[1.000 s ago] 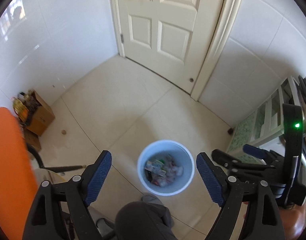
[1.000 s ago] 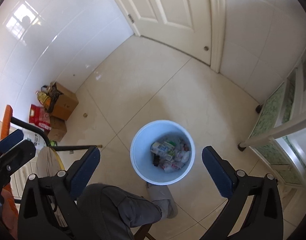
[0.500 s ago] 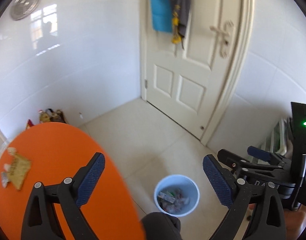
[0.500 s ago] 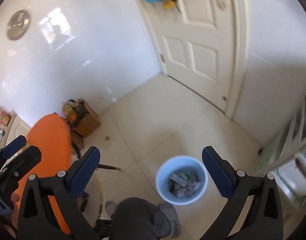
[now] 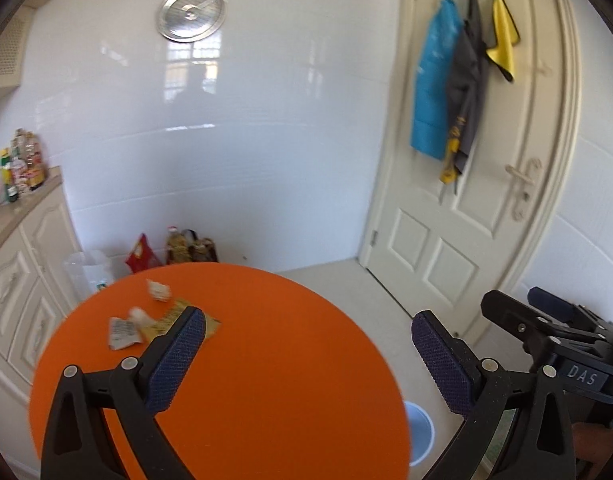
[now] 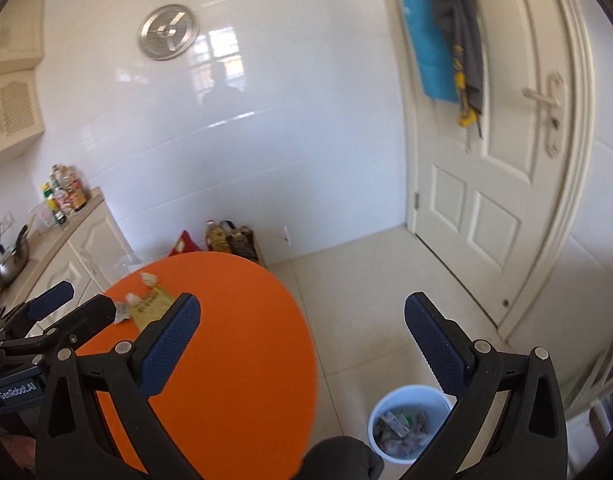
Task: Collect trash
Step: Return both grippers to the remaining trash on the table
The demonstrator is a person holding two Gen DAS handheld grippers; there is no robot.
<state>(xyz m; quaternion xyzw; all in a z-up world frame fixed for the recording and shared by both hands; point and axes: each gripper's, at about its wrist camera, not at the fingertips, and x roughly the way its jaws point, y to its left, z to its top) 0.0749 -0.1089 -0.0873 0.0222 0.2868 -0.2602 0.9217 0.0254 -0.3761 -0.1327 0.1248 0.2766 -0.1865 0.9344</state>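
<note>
A round orange table [image 5: 266,360] fills the lower left of both views. Several scraps of trash lie at its far left: a crumpled white paper [image 5: 158,290], a white wrapper [image 5: 122,332] and a yellow wrapper [image 6: 150,306]. My left gripper [image 5: 308,316] hovers above the table, its jaws opening with nothing between them. My right gripper [image 6: 302,300] is open and empty, over the table's right edge. The pale blue bin [image 6: 402,390], holding several wrappers, stands on the floor to the table's right and peeks out in the left wrist view [image 5: 420,432].
A white door [image 6: 494,200] with clothes hung on it stands at the right. A cream cabinet [image 5: 22,272] with bottles on top lines the left wall. Bags and a box [image 6: 226,240] sit on the floor behind the table. A person's knee [image 6: 338,456] is low in the right wrist view.
Both grippers have risen from over the bin and swung left over the orange table. The left jaws have spread wider. The bin has slid to the lower right of both views.
</note>
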